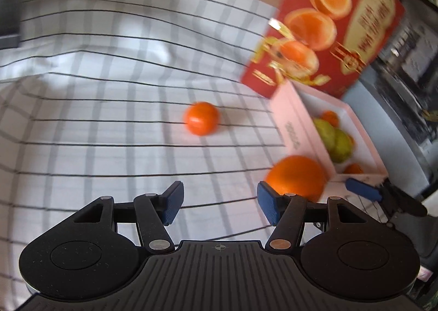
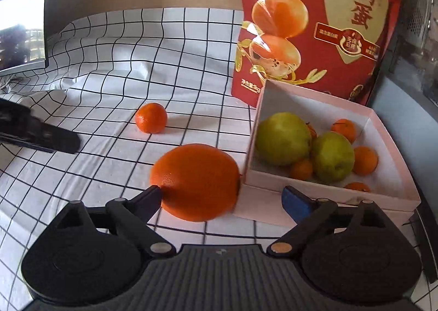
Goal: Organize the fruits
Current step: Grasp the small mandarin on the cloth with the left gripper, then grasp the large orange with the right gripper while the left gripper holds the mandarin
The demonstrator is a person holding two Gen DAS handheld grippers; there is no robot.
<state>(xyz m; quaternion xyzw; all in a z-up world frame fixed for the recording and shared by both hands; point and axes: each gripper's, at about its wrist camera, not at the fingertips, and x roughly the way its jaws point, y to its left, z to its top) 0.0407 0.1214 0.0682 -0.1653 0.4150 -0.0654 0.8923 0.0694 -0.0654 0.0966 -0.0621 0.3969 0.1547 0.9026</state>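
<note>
A large orange (image 2: 197,179) lies on the checked cloth against the near left corner of a pink box (image 2: 394,152). My right gripper (image 2: 221,196) is open around it: the left fingertip is at the orange's edge and the blue right pad stands apart from it. In the box lie two green fruits (image 2: 283,138) and several small mandarins (image 2: 365,160). One loose mandarin (image 2: 151,118) sits farther back on the cloth. My left gripper (image 1: 219,201) is open and empty, with the large orange (image 1: 297,176) just beyond its right finger and the loose mandarin (image 1: 202,122) ahead.
A tall red bag (image 2: 314,23) printed with orange halves stands right behind the box. A dark screen (image 2: 22,23) is at the far left. The white checked cloth (image 2: 109,78) is rumpled toward the back. My left gripper's black tip (image 2: 41,133) reaches in from the left.
</note>
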